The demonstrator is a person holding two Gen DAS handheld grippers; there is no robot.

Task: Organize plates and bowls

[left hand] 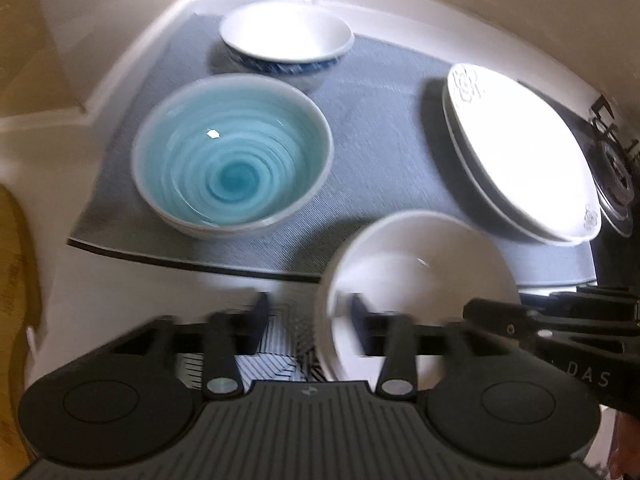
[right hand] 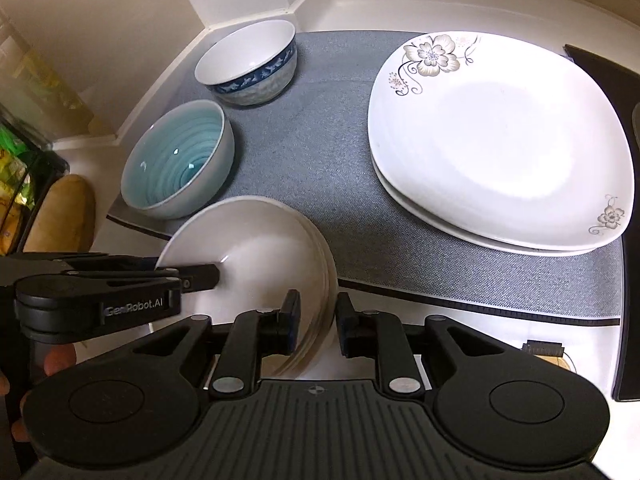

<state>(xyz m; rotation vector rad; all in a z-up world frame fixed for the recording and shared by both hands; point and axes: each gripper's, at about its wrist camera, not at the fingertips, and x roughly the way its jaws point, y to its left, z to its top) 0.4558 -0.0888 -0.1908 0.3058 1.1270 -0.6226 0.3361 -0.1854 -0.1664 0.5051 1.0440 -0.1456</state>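
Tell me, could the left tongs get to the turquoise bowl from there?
Probably yes. The left tongs stand open around the white bowl's rim, and only bare grey mat lies before the turquoise bowl.

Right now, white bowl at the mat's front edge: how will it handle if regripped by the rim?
White bowl looks glazed, so probably slippery in the pads. It is rigid ceramic, likely chippable. It straddles the grey mat edge, so it may rock.
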